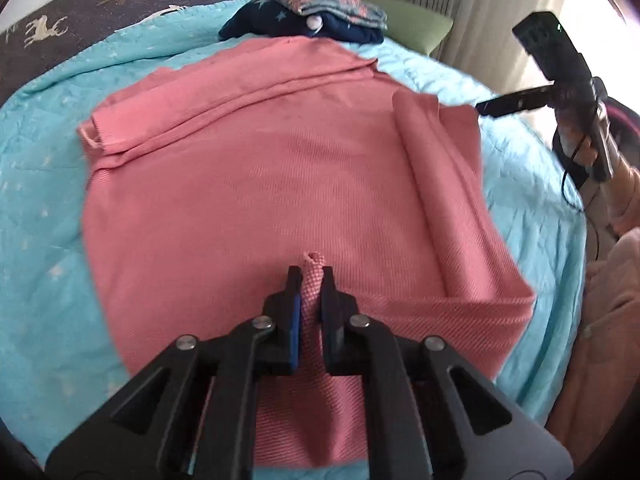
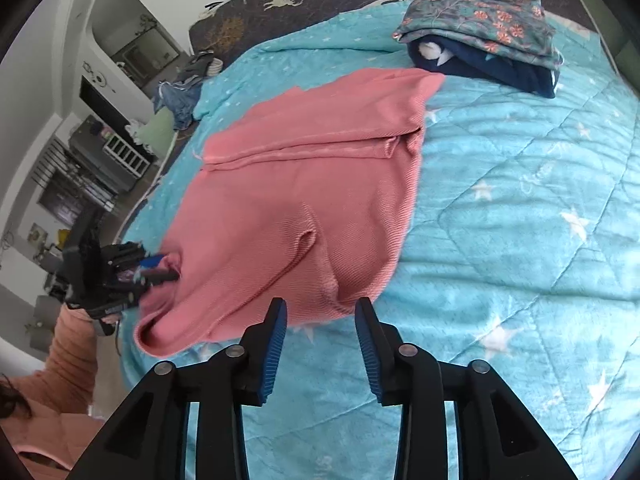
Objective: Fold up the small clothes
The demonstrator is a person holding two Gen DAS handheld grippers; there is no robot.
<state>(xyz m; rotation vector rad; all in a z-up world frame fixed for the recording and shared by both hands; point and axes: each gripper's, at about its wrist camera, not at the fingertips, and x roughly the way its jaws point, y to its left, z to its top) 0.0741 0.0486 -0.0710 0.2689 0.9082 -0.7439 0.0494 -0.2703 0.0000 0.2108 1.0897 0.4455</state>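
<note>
A pink ribbed garment (image 1: 260, 184) lies spread on the turquoise quilt (image 1: 36, 208), with one sleeve folded across its far part and a fold along its right side. My left gripper (image 1: 311, 276) is shut on a pinched-up ridge of the garment's near edge. In the right wrist view the same garment (image 2: 304, 200) shows, with the left gripper (image 2: 166, 267) clamped on its left corner. My right gripper (image 2: 322, 308) stands open just above the quilt (image 2: 520, 208), at the garment's near hem, with nothing between its fingers.
A pile of folded clothes (image 2: 484, 40), floral on navy, sits at the far side of the bed (image 1: 320, 12). A dark deer-patterned sheet (image 2: 280, 0) lies beyond the quilt. Shelves and furniture (image 2: 92, 152) stand left of the bed. A person's pink sleeve (image 2: 72, 352) is near the bed edge.
</note>
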